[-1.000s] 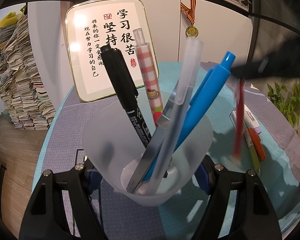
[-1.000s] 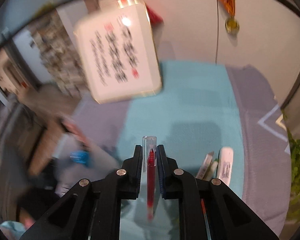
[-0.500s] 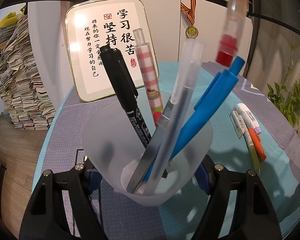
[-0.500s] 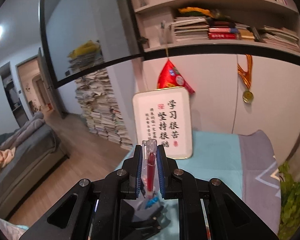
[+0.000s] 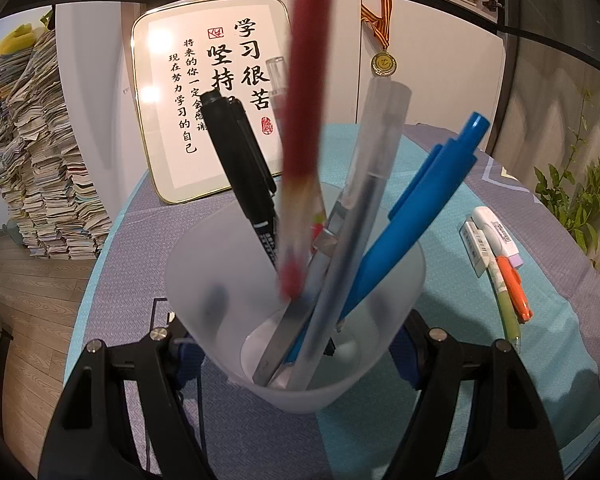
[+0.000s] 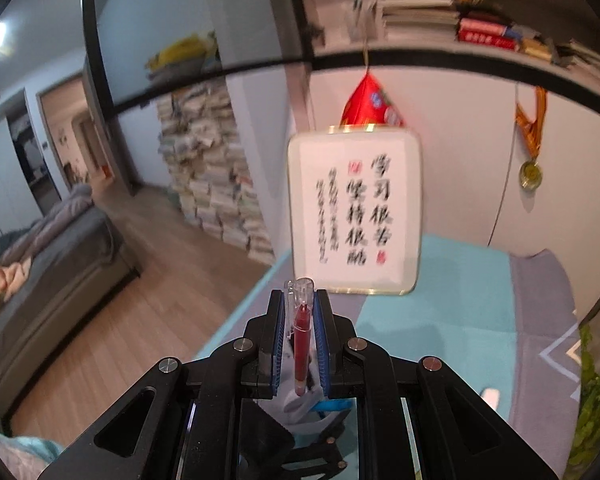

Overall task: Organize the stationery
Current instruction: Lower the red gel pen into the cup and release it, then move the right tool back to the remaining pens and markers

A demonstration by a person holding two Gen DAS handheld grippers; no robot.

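The right gripper (image 6: 297, 340), clamped on the red pen (image 5: 305, 120), holds it nearly upright with its tip just inside the frosted cup (image 5: 204, 264), which the left gripper (image 5: 296, 344) clamps near the desk's front edge.

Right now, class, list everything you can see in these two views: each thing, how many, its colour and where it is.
cup: 1, frosted, between left fingers
red pen: 1, tip inside cup
black marker: 1, in cup
blue pen: 1, in cup
clear pens: 2, in cup
loose pens: about four, mixed, on cloth
framed calligraphy: 1, white, against wall
medal: 1, gold, hanging
left hand-held gripper: black, holding cup
right hand-held gripper: black, gripping red pen
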